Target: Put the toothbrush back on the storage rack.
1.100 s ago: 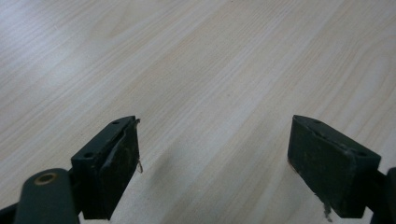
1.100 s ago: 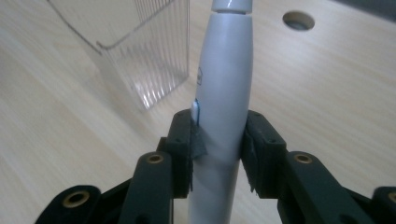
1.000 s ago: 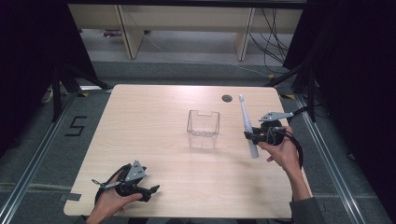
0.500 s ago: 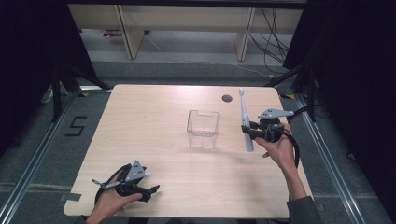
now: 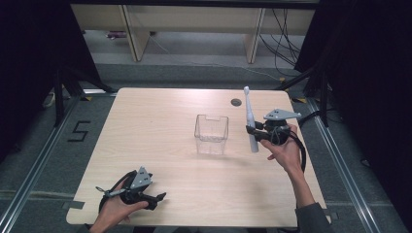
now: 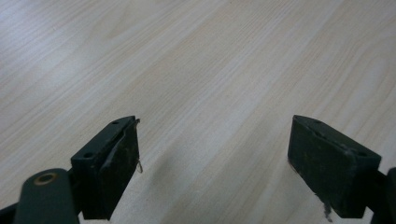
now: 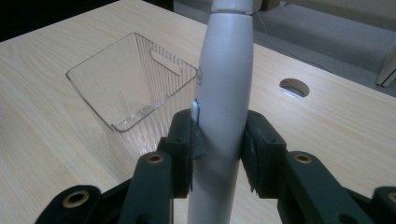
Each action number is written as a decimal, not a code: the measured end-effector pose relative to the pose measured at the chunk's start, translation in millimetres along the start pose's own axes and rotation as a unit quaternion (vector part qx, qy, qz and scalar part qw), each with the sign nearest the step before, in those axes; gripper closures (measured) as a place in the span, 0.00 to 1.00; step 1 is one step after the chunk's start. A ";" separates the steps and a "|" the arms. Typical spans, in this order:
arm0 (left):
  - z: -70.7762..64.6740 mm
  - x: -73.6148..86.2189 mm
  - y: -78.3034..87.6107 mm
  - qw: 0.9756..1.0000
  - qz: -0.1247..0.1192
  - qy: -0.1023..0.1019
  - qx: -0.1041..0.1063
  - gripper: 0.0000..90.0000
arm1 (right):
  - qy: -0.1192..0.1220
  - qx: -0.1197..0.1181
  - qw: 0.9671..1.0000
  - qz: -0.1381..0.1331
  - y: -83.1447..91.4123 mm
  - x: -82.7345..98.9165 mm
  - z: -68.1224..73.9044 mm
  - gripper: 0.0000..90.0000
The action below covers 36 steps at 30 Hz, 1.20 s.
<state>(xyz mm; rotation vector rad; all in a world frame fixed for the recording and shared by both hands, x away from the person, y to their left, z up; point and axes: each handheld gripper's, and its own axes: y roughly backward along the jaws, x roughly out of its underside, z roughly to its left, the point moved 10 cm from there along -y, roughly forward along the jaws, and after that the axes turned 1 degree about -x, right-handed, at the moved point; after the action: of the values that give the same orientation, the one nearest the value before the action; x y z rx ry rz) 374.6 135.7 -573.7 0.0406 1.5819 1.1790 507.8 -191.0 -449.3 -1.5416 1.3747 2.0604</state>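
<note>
Clear bin [image 5: 212,135] sits with nothing inside, mid-desk [image 5: 160,121]
The white electric toothbrush [image 5: 250,120], slim and upright, is pinched at its handle by the right gripper [image 5: 253,133] just right of the bin; a round cable hole [image 5: 236,102] lies behind; the left gripper [image 5: 154,198] rests spread at the near desk edge

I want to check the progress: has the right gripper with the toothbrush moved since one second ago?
Yes. The right gripper, shut on the toothbrush, has moved toward the far edge of the table and slightly closer to the clear container.
</note>
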 end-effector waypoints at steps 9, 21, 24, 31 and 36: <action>0.1 0.2 0.1 1.000 0.001 0.000 0.000 0.18 | 0.010 -0.001 1.000 -0.012 -6.6 -8.6 1.5 0.74; 0.2 0.4 0.1 1.000 0.001 0.001 0.000 0.18 | 0.013 -0.016 1.000 -0.016 -16.1 -23.3 14.5 0.74; -1.6 0.4 -0.1 1.000 -0.001 0.006 0.006 0.18 | 0.014 -0.018 1.000 -0.016 -18.5 -26.1 16.7 0.74; -0.2 0.8 0.6 1.000 0.002 -0.002 0.002 0.18 | 0.013 -0.015 0.999 -0.029 -21.2 -33.2 16.6 0.74; 0.0 0.7 0.1 1.000 0.002 -0.002 0.002 0.18 | 0.024 -0.020 0.999 -0.025 -22.0 -35.3 16.3 0.74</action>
<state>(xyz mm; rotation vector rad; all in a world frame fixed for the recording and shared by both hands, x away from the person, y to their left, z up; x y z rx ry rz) 374.3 136.1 -574.1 0.0491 1.5803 1.1787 526.7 -154.7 -431.3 -1.6331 1.3059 2.0460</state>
